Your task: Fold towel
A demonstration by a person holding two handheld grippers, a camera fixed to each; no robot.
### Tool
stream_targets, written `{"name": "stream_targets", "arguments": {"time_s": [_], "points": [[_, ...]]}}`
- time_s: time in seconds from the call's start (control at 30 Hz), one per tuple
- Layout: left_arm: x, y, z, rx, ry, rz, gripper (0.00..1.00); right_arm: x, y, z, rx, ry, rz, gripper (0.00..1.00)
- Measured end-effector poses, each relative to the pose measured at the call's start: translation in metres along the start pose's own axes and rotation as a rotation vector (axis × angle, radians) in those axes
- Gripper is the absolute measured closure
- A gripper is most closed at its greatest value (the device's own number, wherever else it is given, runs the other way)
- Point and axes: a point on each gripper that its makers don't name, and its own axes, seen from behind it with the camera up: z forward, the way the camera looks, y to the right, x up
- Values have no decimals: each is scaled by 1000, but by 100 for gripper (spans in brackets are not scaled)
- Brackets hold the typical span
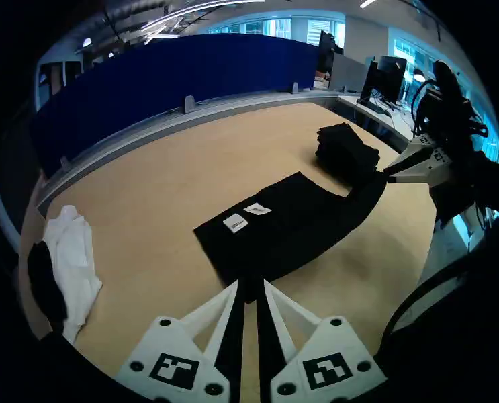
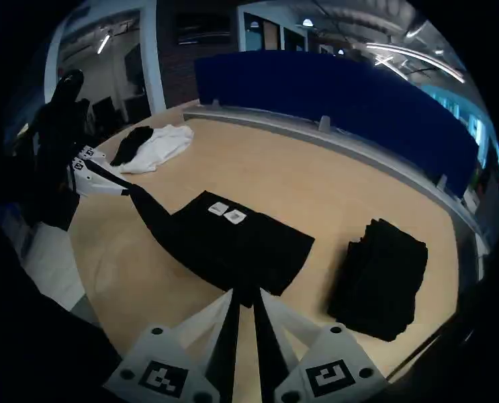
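Left gripper (image 1: 252,295) and right gripper (image 2: 246,299) each clamp a towel (image 1: 283,228) corner. I'd judge mid-fold; folded stack (image 1: 346,151) sits at 2 o'clock.

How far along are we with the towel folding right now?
Done: a stack of folded black towels sits on the table. In hand: the left gripper and right gripper each pinch an edge of the flat black towel, tags up. Left: folding this one, then probably the crumpled white cloth and dark cloth heaped aside.
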Motion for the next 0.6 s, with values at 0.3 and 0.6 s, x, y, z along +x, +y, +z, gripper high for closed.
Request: {"name": "stream_targets", "arguments": {"time_s": [0.3, 0.6], "points": [[16, -24, 31, 26, -15, 9, 89, 11, 24, 30, -17, -30, -7, 86], [25, -47, 79, 47, -49, 45, 88, 17, 57, 78, -29, -63, 22, 86]]}}
